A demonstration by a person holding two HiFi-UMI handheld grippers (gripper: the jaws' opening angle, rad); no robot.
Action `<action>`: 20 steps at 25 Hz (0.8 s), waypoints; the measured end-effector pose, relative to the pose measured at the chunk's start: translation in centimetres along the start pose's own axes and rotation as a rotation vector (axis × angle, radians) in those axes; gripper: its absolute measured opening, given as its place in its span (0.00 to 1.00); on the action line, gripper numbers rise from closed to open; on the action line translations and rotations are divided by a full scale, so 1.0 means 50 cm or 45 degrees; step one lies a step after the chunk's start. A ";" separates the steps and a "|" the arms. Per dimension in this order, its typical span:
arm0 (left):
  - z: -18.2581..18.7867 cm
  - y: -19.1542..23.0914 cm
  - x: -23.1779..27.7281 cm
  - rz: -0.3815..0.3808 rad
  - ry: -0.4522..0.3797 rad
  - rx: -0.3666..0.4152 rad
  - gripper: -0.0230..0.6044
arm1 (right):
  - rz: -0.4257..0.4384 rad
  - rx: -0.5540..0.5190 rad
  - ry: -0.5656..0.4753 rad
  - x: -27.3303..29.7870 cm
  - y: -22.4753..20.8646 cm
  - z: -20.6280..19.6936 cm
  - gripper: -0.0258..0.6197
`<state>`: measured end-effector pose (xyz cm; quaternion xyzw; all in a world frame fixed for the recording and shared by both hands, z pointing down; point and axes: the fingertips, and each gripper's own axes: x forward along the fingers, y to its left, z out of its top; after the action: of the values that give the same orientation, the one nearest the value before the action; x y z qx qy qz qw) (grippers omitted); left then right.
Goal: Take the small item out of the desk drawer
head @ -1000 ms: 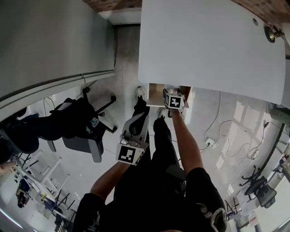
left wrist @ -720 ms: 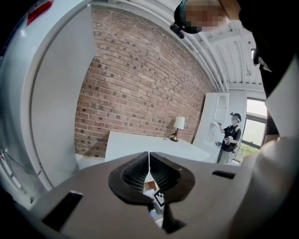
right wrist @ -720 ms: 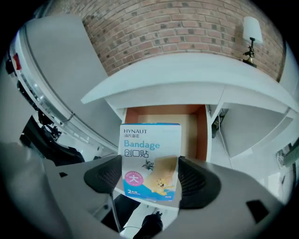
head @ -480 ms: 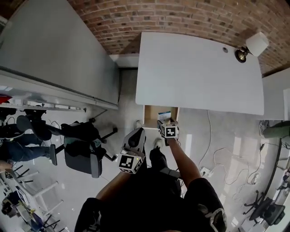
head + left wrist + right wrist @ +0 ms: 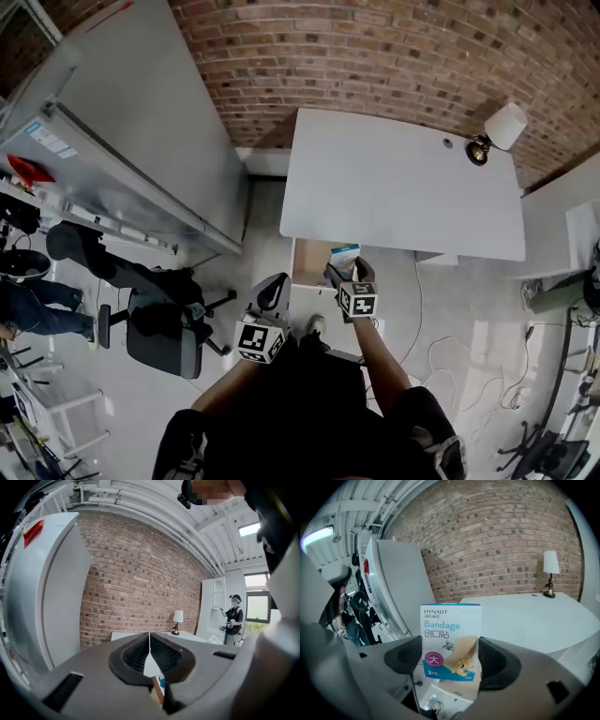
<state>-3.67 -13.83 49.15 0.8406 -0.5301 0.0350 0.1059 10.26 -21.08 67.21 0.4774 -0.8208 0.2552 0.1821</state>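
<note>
Risen from drawer (image 5: 305,265), right gripper (image 5: 450,657) clamps bandage box (image 5: 451,623).

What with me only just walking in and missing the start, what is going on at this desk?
A person holds a gripper in each hand. The right tongs are shut on a small bandage box, held upright over the open drawer at the front of the white desk, so the box looks lifted out. The left tongs are shut and empty, held back nearer the person.
</note>
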 end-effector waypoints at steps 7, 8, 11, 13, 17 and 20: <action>0.084 0.019 -0.030 -0.030 -0.068 0.020 0.06 | -0.080 -0.087 -0.302 -0.170 0.080 0.188 0.61; 0.094 0.018 -0.035 -0.044 -0.075 0.015 0.06 | -0.093 -0.103 -0.340 -0.194 0.095 0.210 0.61; 0.116 0.011 -0.054 -0.094 -0.091 0.002 0.06 | -0.114 -0.144 -0.434 -0.257 0.145 0.260 0.61; 0.128 0.006 -0.065 -0.112 -0.107 -0.007 0.06 | -0.117 -0.162 -0.484 -0.297 0.175 0.284 0.61; 0.144 0.001 -0.076 -0.138 -0.140 -0.002 0.06 | -0.125 -0.175 -0.541 -0.352 0.219 0.302 0.61; 0.140 0.008 -0.084 -0.144 -0.152 0.004 0.06 | -0.138 -0.186 -0.546 -0.361 0.244 0.294 0.61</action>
<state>-6.24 -11.79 41.65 0.8700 -0.4870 -0.0204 0.0746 7.40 -12.27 42.59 0.5497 -0.8302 0.0777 0.0509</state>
